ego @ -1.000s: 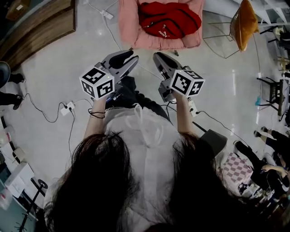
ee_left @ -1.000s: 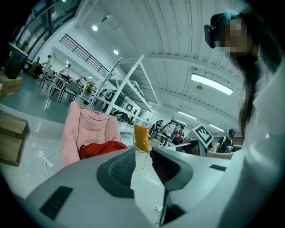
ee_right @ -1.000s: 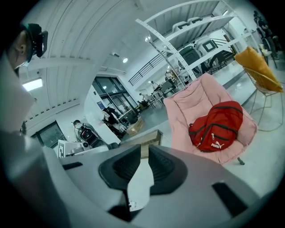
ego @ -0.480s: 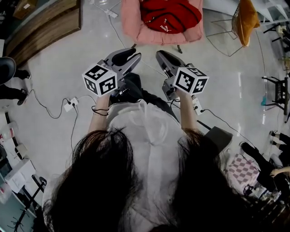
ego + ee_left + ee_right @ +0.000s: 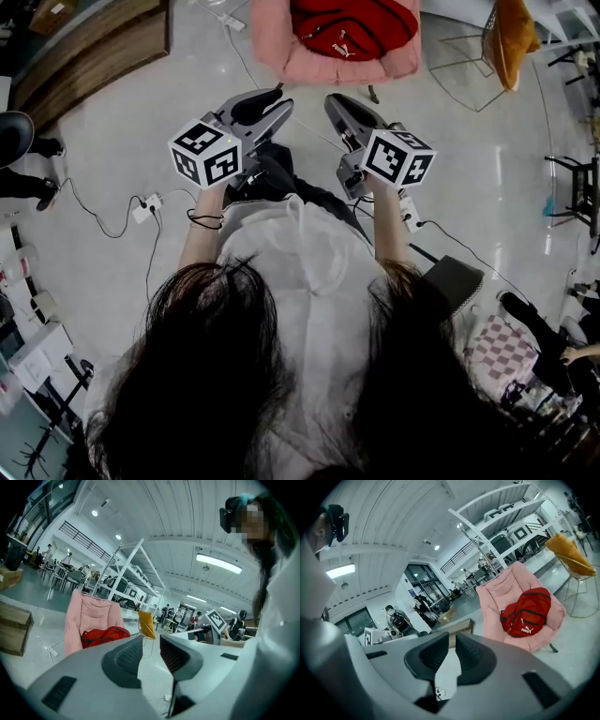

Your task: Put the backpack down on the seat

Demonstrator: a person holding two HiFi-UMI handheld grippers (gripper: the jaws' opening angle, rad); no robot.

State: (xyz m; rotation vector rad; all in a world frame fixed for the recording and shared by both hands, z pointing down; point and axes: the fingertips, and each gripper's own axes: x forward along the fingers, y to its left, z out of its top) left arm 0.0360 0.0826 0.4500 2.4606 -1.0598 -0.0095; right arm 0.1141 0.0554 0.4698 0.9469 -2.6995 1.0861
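- Straight ahead of you the floor [image 5: 441, 131] lies bare up to the chair [image 5: 272, 56]. Only a thin cable [image 5: 236, 52] runs past the chair's left side.
- The backpack [image 5: 352, 28] fills the middle of the seat. You have free cushion only in strips along the seat's left and front edges.
- Right of the chair there is an open gap of floor, then a yellow chair [image 5: 511, 37] on thin wire legs.
- On your left, a power strip [image 5: 143, 206] and its cables lie on the floor, with a wooden bench [image 5: 94, 47] well beyond them.
- Close on your right sit another power strip [image 5: 408, 214] and a black box [image 5: 455, 281].
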